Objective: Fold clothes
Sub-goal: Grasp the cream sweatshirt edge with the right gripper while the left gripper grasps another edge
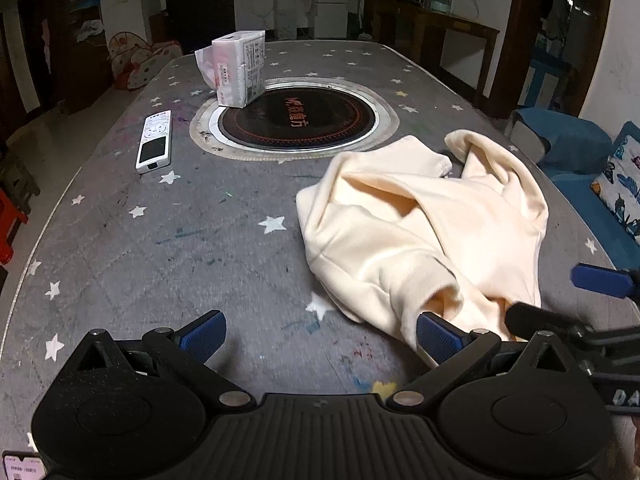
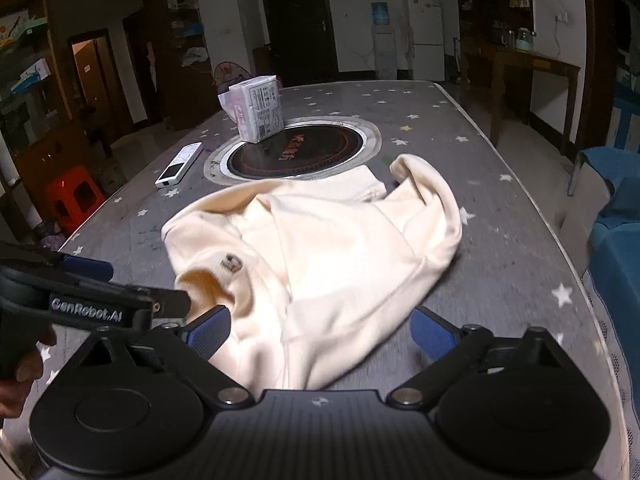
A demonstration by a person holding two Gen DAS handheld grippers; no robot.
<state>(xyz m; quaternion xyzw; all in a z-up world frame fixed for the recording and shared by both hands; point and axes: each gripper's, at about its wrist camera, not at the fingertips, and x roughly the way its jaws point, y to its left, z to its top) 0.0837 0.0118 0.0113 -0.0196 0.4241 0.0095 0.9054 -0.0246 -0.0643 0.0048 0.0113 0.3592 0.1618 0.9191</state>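
Cream garment point(image 1: 420, 232) lying rumpled on the starred table point(image 1: 160, 240), both grippers hovering at its near edge

Left wrist: left gripper point(image 1: 320, 338) is gaping wide, gripping nothing, its right finger beside a sleeve cuff, seemingly lining up a pinch; right wrist: right gripper point(image 2: 320, 330) is straddling the hem, spread wide, empty.

Remote point(image 1: 154, 146), tissue pack point(image 1: 240, 68) — round cooktop point(image 1: 298, 120)

Dim room — dark wooden shelving point(image 2: 48, 80), white fridge point(image 2: 426, 36)
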